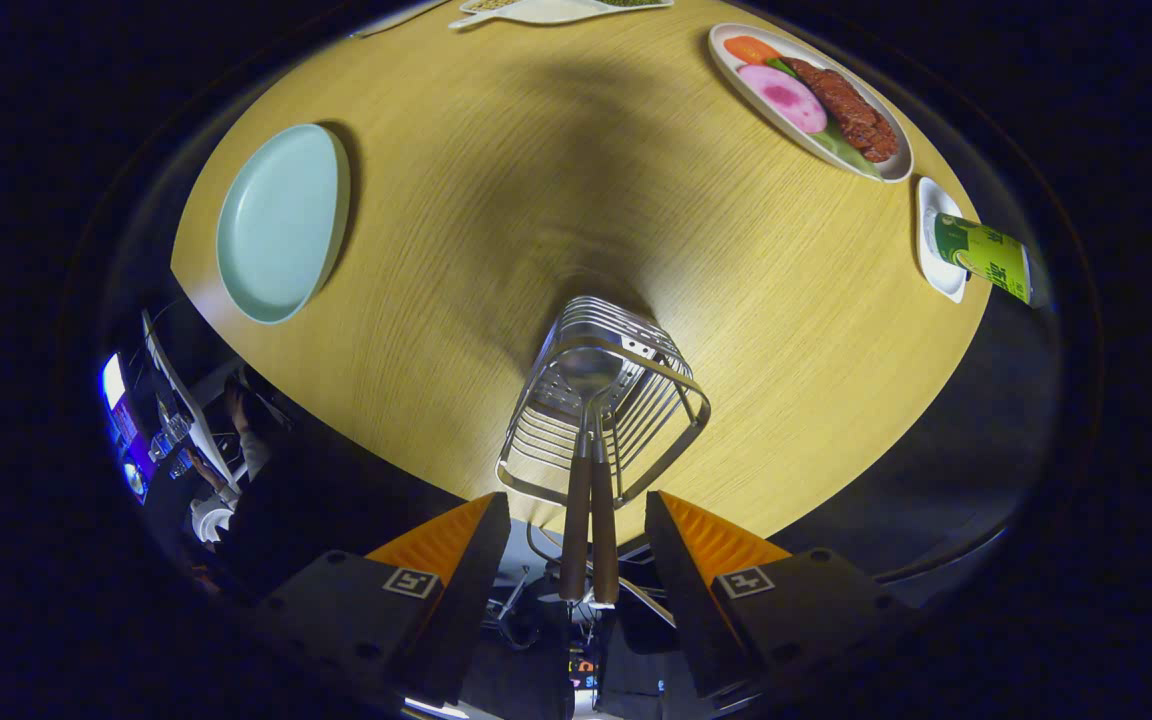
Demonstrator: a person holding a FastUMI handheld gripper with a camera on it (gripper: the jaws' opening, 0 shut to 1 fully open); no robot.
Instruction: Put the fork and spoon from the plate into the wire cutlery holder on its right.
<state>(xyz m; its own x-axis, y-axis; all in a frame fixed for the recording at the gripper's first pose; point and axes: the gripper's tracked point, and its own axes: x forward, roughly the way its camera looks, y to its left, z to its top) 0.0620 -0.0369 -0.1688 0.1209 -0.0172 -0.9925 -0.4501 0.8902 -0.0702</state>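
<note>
1. Round wooden table (576, 200), seen from above. The gripper (578, 560) hangs over its near edge at 6 o'clock.
2. Pale green plate (281, 225) at 10 o'clock from the fingers, well apart from them. It lies bare, with no cutlery on it.
3. Wire cutlery holder (604, 410) stands just ahead of the fingers at 12 o'clock, to the plate's right.
4. Two brown-handled utensils in the holder, side by side, handles (588, 520) pointing back between the fingers. The spoon bowl (589, 368) shows inside the wires. The other's head is hidden, so the fork is a judgement.
5. Fingers stand apart, clear of both handles, gripping nothing.
6. Progress, as judged: both pieces look delivered. What remains is only to draw back.
7. At 2 o'clock, a dish of food (816, 100) and a green can (986, 258), both uninvolved.
</note>
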